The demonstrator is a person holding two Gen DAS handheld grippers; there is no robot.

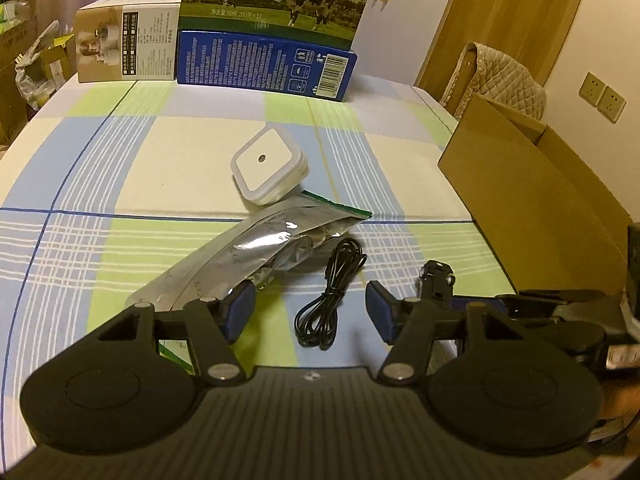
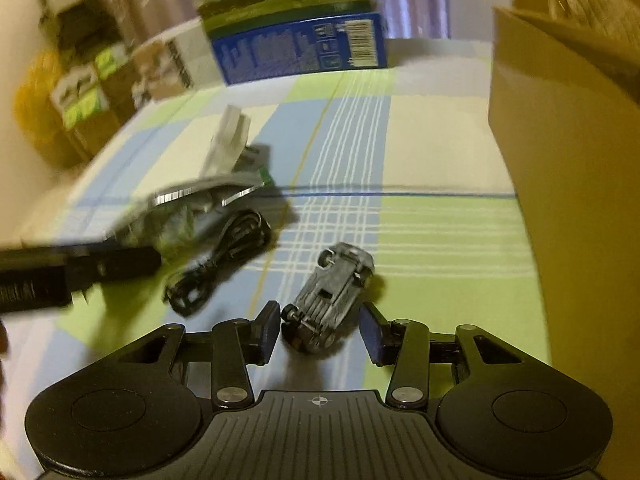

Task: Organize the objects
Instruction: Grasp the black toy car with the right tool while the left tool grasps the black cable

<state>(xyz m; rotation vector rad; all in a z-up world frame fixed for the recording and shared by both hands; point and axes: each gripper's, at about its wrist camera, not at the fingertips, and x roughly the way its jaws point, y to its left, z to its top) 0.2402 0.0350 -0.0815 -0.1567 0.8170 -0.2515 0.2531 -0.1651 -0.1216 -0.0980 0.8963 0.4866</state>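
Toy car (image 2: pixel 329 298) is lying upside down on the checkered bed sheet (image 2: pixel 440 152), rear end sitting between the right gripper (image 2: pixel 319 330) jaws, which are spread and not touching it. Left gripper (image 1: pixel 311 310) is hanging low over the black cable (image 1: pixel 330 296), jaws spread, left fingertip overlapping the foil pouch (image 1: pixel 248 252). Cardboard box (image 2: pixel 560 160) is standing just right of the car.

Checked bedsheet (image 1: pixel 120 152) — cable (image 1: pixel 332 292), pouch (image 1: pixel 248 248)
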